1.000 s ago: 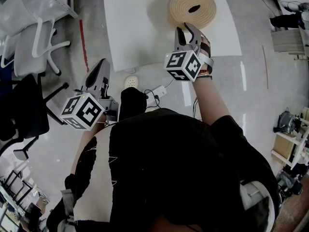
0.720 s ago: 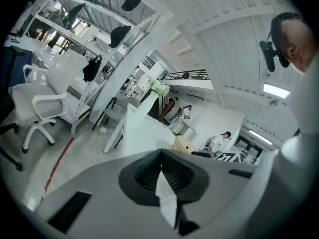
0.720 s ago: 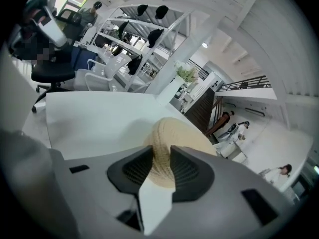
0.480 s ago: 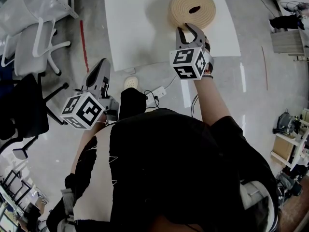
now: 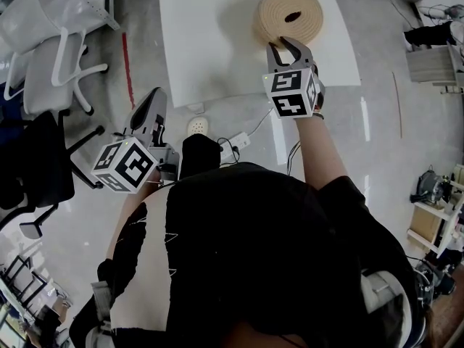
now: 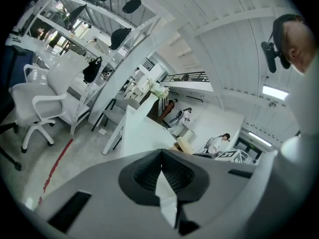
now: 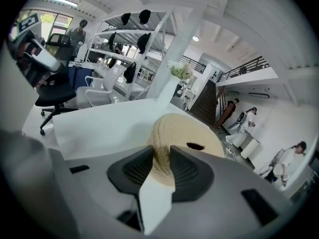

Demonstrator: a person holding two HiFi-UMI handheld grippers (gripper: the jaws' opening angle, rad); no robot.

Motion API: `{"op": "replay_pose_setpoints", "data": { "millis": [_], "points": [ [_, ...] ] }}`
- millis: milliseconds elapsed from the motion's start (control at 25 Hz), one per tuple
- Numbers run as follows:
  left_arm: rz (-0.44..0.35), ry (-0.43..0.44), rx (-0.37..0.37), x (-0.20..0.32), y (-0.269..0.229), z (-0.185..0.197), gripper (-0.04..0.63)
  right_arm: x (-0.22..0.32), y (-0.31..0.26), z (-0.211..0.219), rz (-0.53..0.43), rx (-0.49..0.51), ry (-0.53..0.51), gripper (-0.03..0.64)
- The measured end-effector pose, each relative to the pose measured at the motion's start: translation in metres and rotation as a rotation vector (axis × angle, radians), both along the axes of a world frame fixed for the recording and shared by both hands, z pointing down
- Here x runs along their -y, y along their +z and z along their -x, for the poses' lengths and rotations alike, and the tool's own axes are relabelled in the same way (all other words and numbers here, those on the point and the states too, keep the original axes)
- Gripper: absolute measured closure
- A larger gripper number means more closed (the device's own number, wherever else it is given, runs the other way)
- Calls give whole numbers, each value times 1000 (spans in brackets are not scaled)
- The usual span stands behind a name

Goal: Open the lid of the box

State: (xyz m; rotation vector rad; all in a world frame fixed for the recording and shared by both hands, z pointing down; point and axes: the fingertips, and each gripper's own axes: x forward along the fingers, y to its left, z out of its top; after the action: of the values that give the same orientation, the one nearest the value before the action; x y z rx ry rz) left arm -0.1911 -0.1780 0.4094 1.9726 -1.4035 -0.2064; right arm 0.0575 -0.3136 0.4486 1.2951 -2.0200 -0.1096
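A round woven tan box [image 5: 291, 13] with a dark hole in its lid sits at the far right of the white table [image 5: 210, 42]. My right gripper [image 5: 286, 46] reaches over the table's near edge, its tips at the box's near side. In the right gripper view the box [image 7: 184, 133] fills the gap between the parted pads of that gripper [image 7: 160, 151], and no grip shows. My left gripper [image 5: 154, 96] hangs off the table's left corner above the floor. It points at the table, and in its own view its pads [image 6: 160, 153] meet at the tips with nothing between them.
White office chairs [image 5: 51, 56] and a black chair [image 5: 36, 165] stand on the floor to the left. A power strip with cables [image 5: 235, 140] and a small white disc [image 5: 197, 124] lie under the table's near edge. Shelving and clutter line the right side [image 5: 435, 194].
My right gripper has rolled about its own axis, so its marker cube shows different faces, and it has edged slightly right toward the box. The left gripper has stayed put.
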Motion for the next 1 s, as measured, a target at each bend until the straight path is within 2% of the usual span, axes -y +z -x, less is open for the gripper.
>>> {"op": "replay_pose_setpoints", "data": {
  "millis": [440,1000],
  "points": [
    [-17,29,-2,10,-8,-10,584,-1,-11,-4,12,64,16,509],
    [-40,64,11,22,-21,-17,584,-5,-20,-8,-3,98,7,512]
  ]
}}
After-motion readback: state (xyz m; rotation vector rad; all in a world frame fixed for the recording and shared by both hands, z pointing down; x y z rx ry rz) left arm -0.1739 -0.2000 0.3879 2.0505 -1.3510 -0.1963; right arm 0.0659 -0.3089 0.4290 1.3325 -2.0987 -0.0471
